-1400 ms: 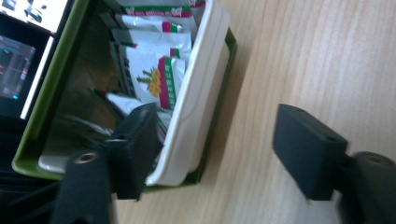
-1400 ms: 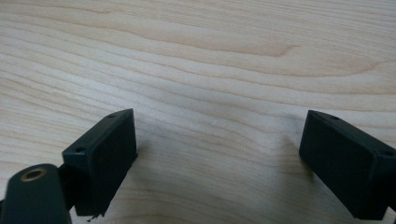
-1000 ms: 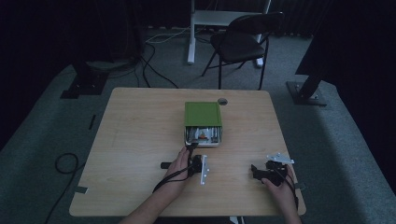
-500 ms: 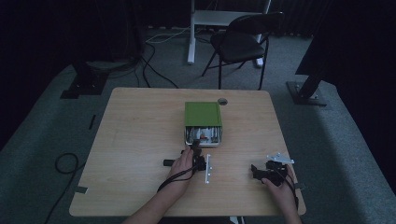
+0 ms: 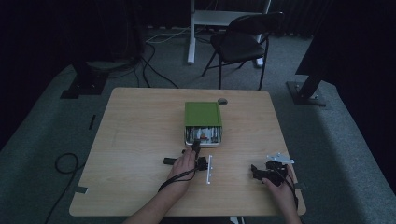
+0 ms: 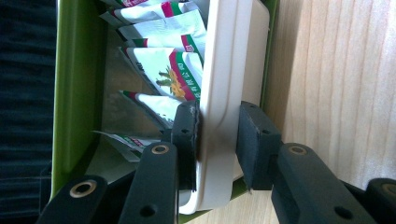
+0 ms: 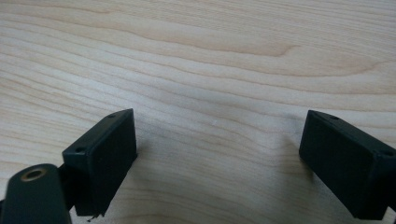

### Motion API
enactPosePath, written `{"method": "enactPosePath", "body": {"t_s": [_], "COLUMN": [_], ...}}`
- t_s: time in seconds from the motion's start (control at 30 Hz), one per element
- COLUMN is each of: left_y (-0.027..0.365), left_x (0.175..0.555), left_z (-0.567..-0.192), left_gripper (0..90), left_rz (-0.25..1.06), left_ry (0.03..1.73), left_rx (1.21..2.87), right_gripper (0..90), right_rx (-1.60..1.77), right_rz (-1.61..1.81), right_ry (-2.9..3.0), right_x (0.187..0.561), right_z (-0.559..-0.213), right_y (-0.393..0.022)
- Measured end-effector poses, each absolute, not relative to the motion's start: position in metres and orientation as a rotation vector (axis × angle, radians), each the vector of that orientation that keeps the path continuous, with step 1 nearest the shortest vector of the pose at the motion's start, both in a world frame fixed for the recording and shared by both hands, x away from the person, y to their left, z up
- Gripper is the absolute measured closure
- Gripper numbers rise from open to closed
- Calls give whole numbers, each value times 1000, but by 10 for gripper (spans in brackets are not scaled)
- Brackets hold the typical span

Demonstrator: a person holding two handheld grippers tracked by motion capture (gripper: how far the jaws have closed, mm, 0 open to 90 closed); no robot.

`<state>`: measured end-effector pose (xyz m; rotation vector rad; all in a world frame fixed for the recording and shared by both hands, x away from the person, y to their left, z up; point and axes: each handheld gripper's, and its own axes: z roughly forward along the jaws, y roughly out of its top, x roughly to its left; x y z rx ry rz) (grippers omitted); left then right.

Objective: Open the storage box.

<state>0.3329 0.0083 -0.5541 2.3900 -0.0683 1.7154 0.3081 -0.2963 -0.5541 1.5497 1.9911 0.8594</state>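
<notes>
On the wooden table (image 5: 140,140), left tool (image 6: 217,140) has just clamped the white tray (image 6: 229,70); sachet (image 6: 170,70) print unreadable

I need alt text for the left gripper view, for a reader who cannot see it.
The left gripper is shut on the white front wall of a drawer in a green box, one jaw inside and one outside. Tea sachets stand in the drawer; the wooden table lies beside it.

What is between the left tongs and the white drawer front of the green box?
Nothing visible. The left tongs already straddle the white drawer front of the green box, one pad inside beside the packets, one outside, and have just been closing on it.
</notes>
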Motion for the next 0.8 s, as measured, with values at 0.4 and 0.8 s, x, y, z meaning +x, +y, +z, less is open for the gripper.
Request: {"method": "enactPosePath", "body": {"t_s": [0.4,0.8], "left_y": [7,7], "left_x": [332,323], "left_z": [-550,-551], "left_gripper": [715,717], "left_rz": [1685,1689], "left_ry": [-77,-82], "left_rx": [2420,2415], "right_gripper": [107,107], "right_rx": [1551,1550], "right_rz": [860,860], "right_ry": [1992,1991], "right_x": [308,308], "right_z": [-554,-554], "right_y": [-296,-296]}}
